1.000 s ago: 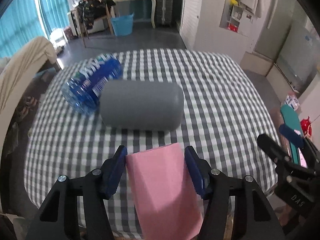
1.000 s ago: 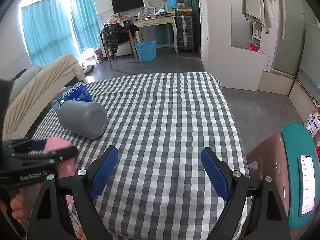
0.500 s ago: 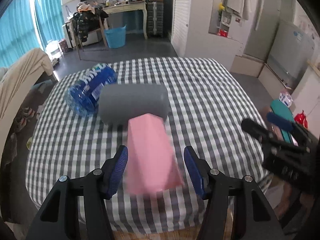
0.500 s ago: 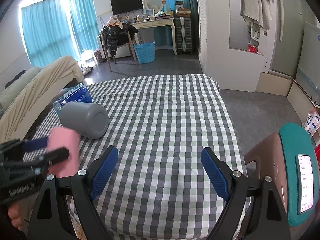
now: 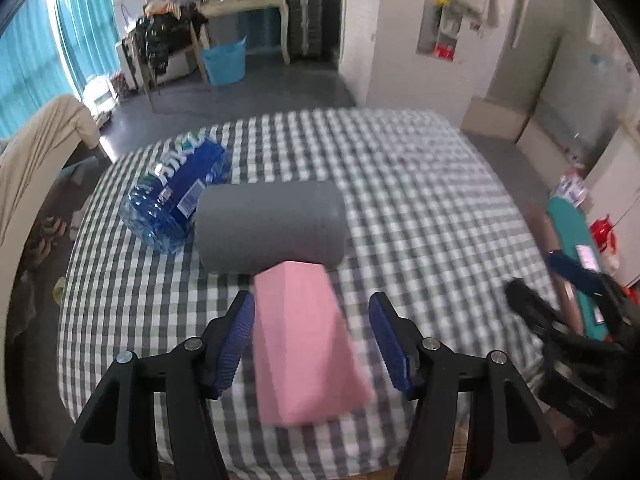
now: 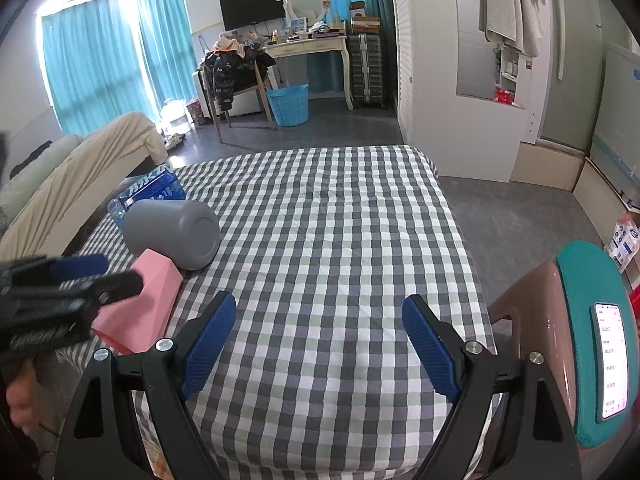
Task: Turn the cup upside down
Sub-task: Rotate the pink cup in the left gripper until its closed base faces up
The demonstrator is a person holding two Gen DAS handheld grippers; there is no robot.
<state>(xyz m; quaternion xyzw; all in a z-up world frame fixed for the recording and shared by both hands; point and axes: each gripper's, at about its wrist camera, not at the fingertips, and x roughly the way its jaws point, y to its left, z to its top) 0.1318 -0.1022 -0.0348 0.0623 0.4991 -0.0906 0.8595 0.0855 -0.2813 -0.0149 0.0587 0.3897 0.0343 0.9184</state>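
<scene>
A pink square cup (image 5: 304, 336) stands on the checked table (image 5: 420, 200) with its narrow closed end up and its wide end down; it also shows in the right wrist view (image 6: 140, 304). My left gripper (image 5: 312, 340) is open, its blue pads apart on either side of the cup, the left pad close to it. My right gripper (image 6: 316, 344) is open and empty over the table's near right part.
A grey cup (image 5: 272, 232) lies on its side just behind the pink cup. A blue water bottle (image 5: 176, 196) lies behind it at the left. A teal-topped stand with a phone (image 6: 600, 344) is at the table's right edge.
The left gripper has let go of the pink cup, which now stands wide end down on the table. The left gripper has drawn back a little. The right gripper has stayed still.
</scene>
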